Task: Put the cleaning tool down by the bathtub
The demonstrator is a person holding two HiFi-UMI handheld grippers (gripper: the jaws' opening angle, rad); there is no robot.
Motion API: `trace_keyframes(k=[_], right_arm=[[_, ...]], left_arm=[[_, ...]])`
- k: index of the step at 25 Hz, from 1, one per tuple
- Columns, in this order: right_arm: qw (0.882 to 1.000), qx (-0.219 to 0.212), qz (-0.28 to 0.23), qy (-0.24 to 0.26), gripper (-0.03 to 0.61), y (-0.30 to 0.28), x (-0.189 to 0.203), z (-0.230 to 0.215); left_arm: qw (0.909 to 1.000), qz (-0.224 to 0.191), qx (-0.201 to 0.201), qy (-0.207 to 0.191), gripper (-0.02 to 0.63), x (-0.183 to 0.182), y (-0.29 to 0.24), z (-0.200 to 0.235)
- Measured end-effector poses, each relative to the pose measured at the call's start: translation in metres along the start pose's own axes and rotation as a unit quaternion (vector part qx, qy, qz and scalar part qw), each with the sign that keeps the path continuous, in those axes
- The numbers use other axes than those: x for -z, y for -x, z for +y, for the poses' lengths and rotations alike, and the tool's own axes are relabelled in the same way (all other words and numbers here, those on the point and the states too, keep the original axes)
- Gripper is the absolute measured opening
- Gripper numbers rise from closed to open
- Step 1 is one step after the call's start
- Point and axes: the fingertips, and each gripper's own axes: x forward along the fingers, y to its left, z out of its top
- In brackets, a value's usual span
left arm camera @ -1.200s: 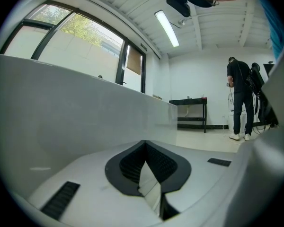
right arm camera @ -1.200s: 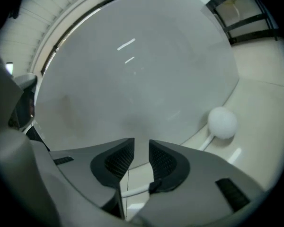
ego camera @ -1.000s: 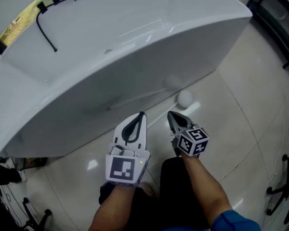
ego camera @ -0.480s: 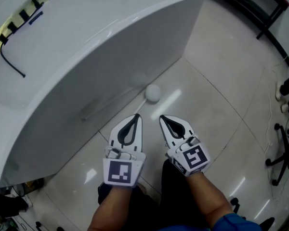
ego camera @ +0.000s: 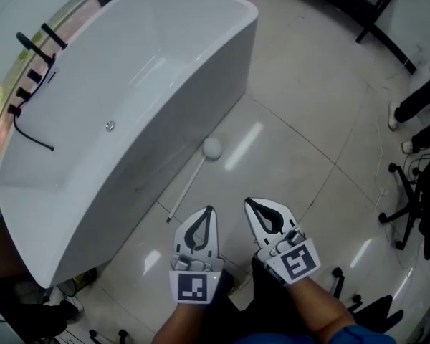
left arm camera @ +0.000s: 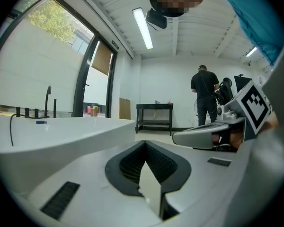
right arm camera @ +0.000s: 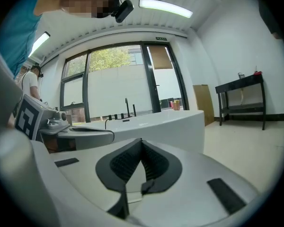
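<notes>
Where the pale, glossy tiled floor (ego camera: 322, 106) runs along the white bathtub (ego camera: 165, 138), the cleaning tool (ego camera: 193, 180) lies flat just beside the tub's wall, apart from both grippers. Its long axis runs diagonally, roughly parallel to that wall. The round white head (ego camera: 213, 147) points up-right in the head view, and the thin handle ends down-left, toward the person. The left gripper (ego camera: 209, 211) and right gripper (ego camera: 249, 203) hover near the handle's end, each with jaws pressed together on nothing. Inside the tub a drain fitting (ego camera: 110, 126) shows, and a black hose (ego camera: 32, 140) lies over its far rim. A black table (ego camera: 371, 16) stands beyond.

Person's legs (ego camera: 418, 100) cropped at right edge
</notes>
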Motion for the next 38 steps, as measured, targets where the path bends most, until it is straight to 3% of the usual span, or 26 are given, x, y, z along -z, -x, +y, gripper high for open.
trace_keyframes(k=[8, 15, 18, 23, 28, 35, 38], right_arm=[[0.999, 0.05, -0.014, 0.013, -0.018, 0.121, -0.219, 0.003], [0.991, 0.125, -0.048, 0.023, -0.018, 0.244, -0.352, -0.004], [0.988, 0.145, -0.049, 0.036, -0.018, 0.301, -0.393, -0.006], [0.975, 0.208, -0.061, 0.051, -0.018, 0.386, -0.417, -0.025], [0.957, 0.273, -0.075, 0.067, -0.018, 0.446, -0.415, -0.044], [0.946, 0.309, -0.07, 0.062, -0.018, 0.515, -0.396, -0.049], [0.948, 0.307, -0.062, 0.053, -0.018, 0.521, -0.386, -0.048]], left_arm=[[0.9969, 0.002, 0.074, -0.026, -0.005, -0.226, 0.037, -0.091], [0.9895, 0.006, 0.138, -0.045, -0.005, -0.345, 0.071, -0.179], [0.9866, 0.001, 0.161, -0.03, -0.005, -0.382, 0.073, -0.23], [0.9703, -0.029, 0.232, -0.061, -0.005, -0.42, 0.072, -0.313], [0.9567, -0.029, 0.281, -0.071, -0.005, -0.419, 0.071, -0.367], [0.9378, -0.03, 0.335, -0.085, -0.005, -0.414, 0.08, -0.438], [0.9352, -0.024, 0.342, -0.09, -0.005, -0.409, 0.086, -0.445]])
